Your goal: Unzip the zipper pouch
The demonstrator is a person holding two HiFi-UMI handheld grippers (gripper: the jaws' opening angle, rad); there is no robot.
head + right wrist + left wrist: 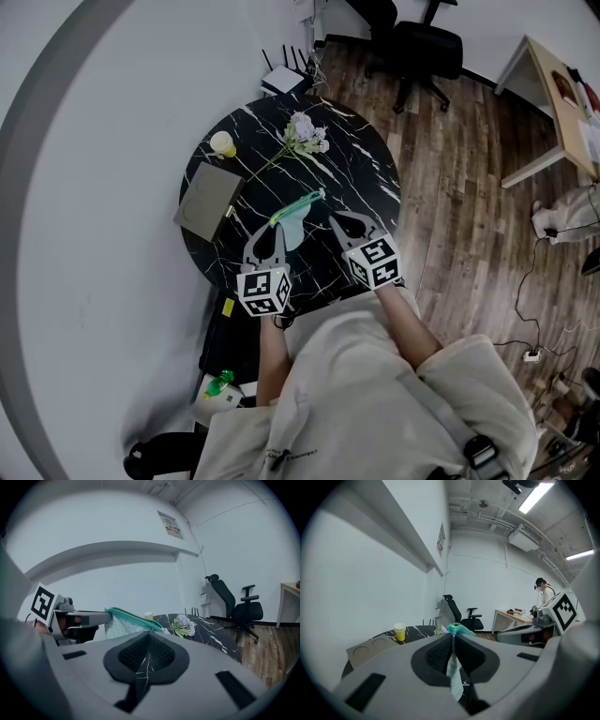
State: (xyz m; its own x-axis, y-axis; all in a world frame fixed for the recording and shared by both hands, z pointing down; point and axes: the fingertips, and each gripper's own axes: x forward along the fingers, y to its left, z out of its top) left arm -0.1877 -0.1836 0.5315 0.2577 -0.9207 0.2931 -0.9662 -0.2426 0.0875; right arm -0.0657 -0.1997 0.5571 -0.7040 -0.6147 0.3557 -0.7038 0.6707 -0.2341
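Zipper pouch (298,216) hangs over the near edge of the round table (361,155), pinched by the left gripper (272,230), so the right gripper (349,225), its fingers pressed together on nothing, should probably open, catch the zipper pull and slide it slowly away.

The zipper pouch (296,220) is a small, flat, pale mint bag with a darker teal zipper band running as one strip along its top edge. It stands on edge over the near part of the round black marble table (356,173), zipper uppermost. One end is pinched between the left gripper's (278,228) jaws.
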